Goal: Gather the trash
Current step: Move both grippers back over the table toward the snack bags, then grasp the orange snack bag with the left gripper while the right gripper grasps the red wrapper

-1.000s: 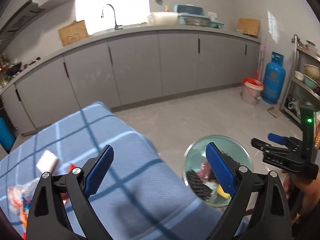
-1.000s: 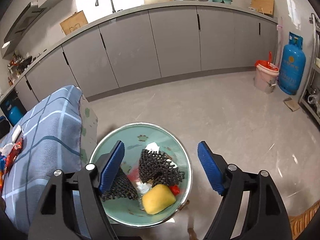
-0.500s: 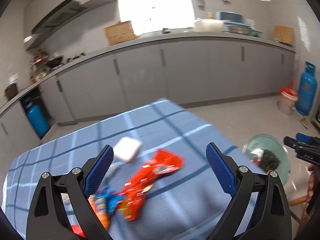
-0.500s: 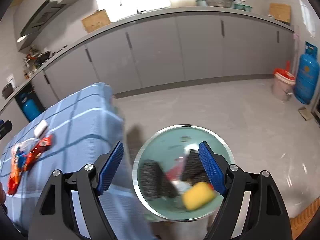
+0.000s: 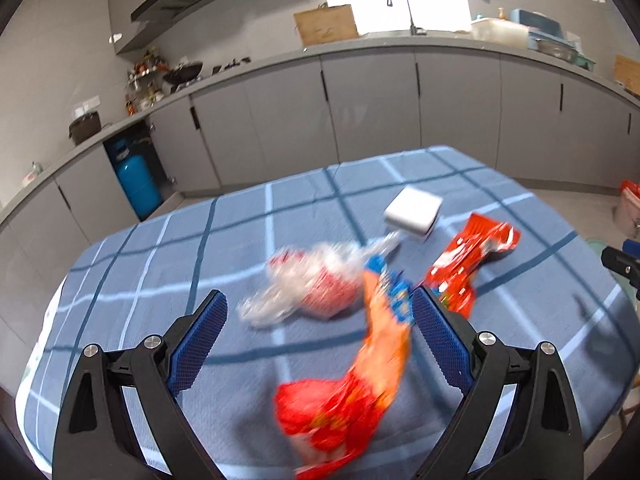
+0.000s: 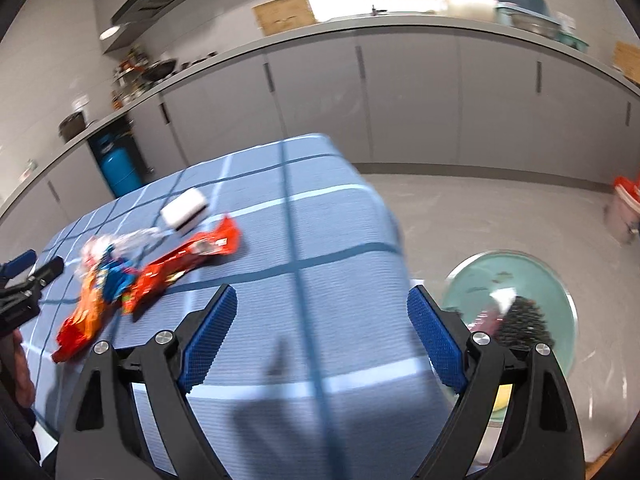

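Observation:
Trash lies on the blue checked tablecloth [image 5: 200,248]: an orange-red wrapper [image 5: 360,384], a clear crumpled bag [image 5: 308,284], a red wrapper [image 5: 468,260] and a white box [image 5: 414,214]. My left gripper [image 5: 316,340] is open and empty just above the orange-red wrapper. My right gripper [image 6: 316,340] is open and empty over the cloth's right part [image 6: 320,240], with the red wrapper [image 6: 188,260] and white box [image 6: 184,210] to its left. The glass bin [image 6: 516,280] holding trash stands on the floor at the right.
Grey kitchen cabinets [image 5: 380,112] run along the back wall. A blue gas cylinder [image 5: 138,184] stands behind the table at the left. A red-lidded bucket [image 6: 624,212] stands on the floor at far right. The table's right edge drops off beside the bin.
Both grippers swung left from the glass bin to the table. The left one now hangs over the wrappers; the right one is over the cloth's right part. Both stay open.

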{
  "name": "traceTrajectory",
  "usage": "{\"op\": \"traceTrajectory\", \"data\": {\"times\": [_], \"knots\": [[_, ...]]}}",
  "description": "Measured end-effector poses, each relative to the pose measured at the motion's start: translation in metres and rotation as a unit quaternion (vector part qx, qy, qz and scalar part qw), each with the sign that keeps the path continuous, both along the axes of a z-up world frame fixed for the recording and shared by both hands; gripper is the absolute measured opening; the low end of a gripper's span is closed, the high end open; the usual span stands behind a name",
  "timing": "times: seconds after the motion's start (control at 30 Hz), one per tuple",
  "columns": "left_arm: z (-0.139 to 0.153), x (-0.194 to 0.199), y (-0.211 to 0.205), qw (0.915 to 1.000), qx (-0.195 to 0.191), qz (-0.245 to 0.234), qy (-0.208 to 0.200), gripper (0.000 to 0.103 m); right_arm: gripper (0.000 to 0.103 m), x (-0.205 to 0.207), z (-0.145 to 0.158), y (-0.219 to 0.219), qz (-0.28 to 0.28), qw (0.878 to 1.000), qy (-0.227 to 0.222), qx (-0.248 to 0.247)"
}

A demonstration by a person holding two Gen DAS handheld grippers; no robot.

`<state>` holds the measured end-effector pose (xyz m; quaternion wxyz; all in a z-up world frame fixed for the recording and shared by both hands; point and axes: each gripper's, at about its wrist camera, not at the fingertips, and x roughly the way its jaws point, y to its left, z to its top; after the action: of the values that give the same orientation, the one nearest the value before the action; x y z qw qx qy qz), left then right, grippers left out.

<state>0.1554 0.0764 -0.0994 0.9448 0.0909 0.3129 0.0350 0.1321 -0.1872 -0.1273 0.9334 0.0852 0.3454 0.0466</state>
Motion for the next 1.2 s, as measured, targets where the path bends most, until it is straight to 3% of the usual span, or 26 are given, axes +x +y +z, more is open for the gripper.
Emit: {"op": "traceTrajectory", "data": {"times": [0.63,0.7,0.77,0.8,0.97,1.1,1.2], "knots": [[-0.049,0.022,0.005,0.9959,-0.027,-0.036,0.078,0.09,0.091,0.011,-0.002,0.074,0.043,0.999,0.02,-0.023],[-0.052,0.025,0.005,0.9946,-0.036,-0.044,0.087,0.078,0.091,0.012,-0.004,0.075,0.043,0.999,0.023,-0.023],[-0.054,0.027,0.003,0.9924,-0.047,-0.057,0.098,0.041,0.091,0.014,-0.006,0.076,0.043,0.998,0.026,-0.023],[-0.057,0.029,0.002,0.9903,-0.056,-0.066,0.109,0.035,0.091,0.014,-0.007,0.076,0.043,0.998,0.027,-0.022],[-0.049,0.021,-0.003,0.9894,-0.063,-0.083,0.102,0.019,0.091,0.015,-0.007,0.079,0.039,0.998,0.029,-0.027],[-0.018,0.01,-0.001,0.9917,-0.073,-0.085,0.062,0.018,0.091,0.021,-0.006,0.076,0.023,0.999,0.036,-0.023],[0.003,0.008,0.007,0.996,-0.062,-0.06,0.023,0.018,0.091,0.03,-0.004,0.083,0.017,0.999,0.04,-0.018]]}}
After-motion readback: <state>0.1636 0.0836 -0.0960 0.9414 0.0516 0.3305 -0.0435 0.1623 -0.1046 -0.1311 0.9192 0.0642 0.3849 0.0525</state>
